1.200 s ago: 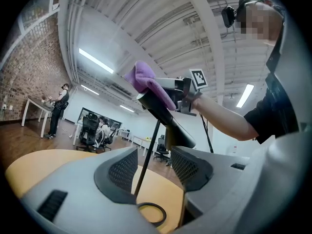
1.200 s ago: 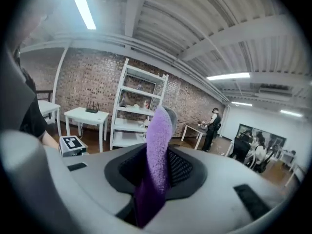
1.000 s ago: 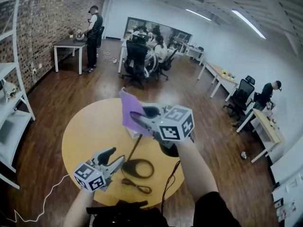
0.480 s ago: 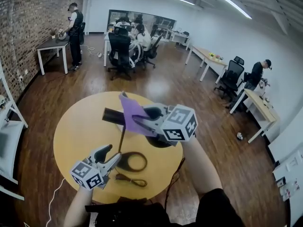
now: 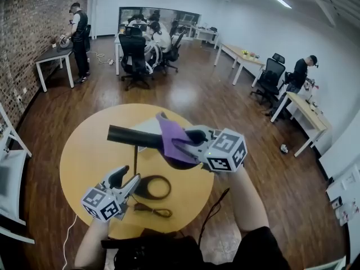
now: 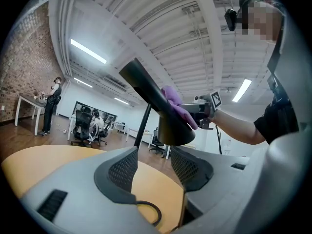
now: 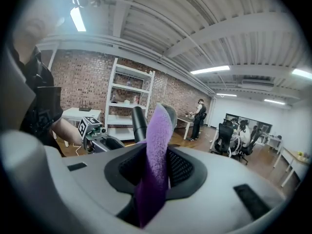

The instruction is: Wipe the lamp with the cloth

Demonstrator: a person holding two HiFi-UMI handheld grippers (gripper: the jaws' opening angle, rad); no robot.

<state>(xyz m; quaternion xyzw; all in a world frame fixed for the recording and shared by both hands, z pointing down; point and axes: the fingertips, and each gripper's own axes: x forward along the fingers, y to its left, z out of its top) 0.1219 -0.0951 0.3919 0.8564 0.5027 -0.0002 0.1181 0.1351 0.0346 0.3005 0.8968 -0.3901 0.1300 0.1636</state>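
Cloth (image 5: 171,136), purple, is being clenched in the right tongs (image 5: 179,146) and is being pressed against the black head of the lamp (image 5: 132,136), above the round yellow counter (image 5: 84,156). Left tongs (image 5: 128,176) are being held released and empty, low beside the lamp.

Seen from above, a round yellow table (image 5: 84,156) on a wooden floor. The right gripper (image 5: 181,145) clamps a purple cloth (image 5: 170,133) draped over a black lamp (image 5: 132,136) head's right end. Nearer, the left gripper (image 5: 128,179) hovers just left of the lamp's ring base (image 5: 153,187), jaws apart
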